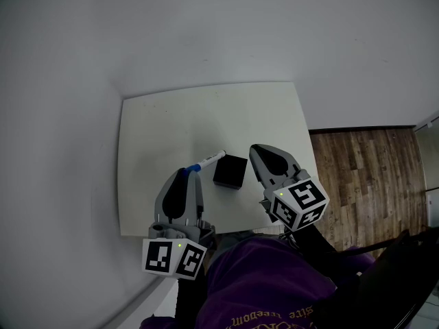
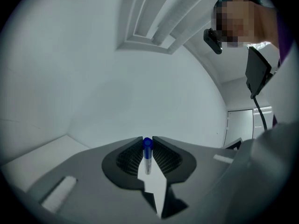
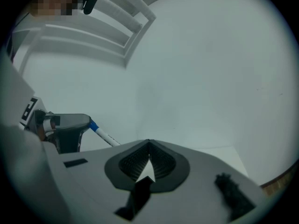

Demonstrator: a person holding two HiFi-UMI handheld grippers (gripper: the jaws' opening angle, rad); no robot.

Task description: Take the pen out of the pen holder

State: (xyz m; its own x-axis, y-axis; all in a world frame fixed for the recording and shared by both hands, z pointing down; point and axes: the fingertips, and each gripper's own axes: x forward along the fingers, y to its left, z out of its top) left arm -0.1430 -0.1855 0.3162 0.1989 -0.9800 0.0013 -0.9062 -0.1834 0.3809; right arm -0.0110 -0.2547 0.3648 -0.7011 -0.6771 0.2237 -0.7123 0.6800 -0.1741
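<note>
A white pen with a blue section is out of the black cube-shaped pen holder, which stands on the white table. My left gripper is shut on the pen's blue end and holds it level, left of the holder, with the white tip pointing away. In the left gripper view the pen sits pinched between the ribbed pads. My right gripper is just right of the holder, shut with nothing in it. From the right gripper view the pen sticks out of the left gripper.
The table stands against a plain grey-white wall. Wooden floor lies to the right of the table. The person's purple sleeve fills the bottom of the head view. A white door shows in the left gripper view.
</note>
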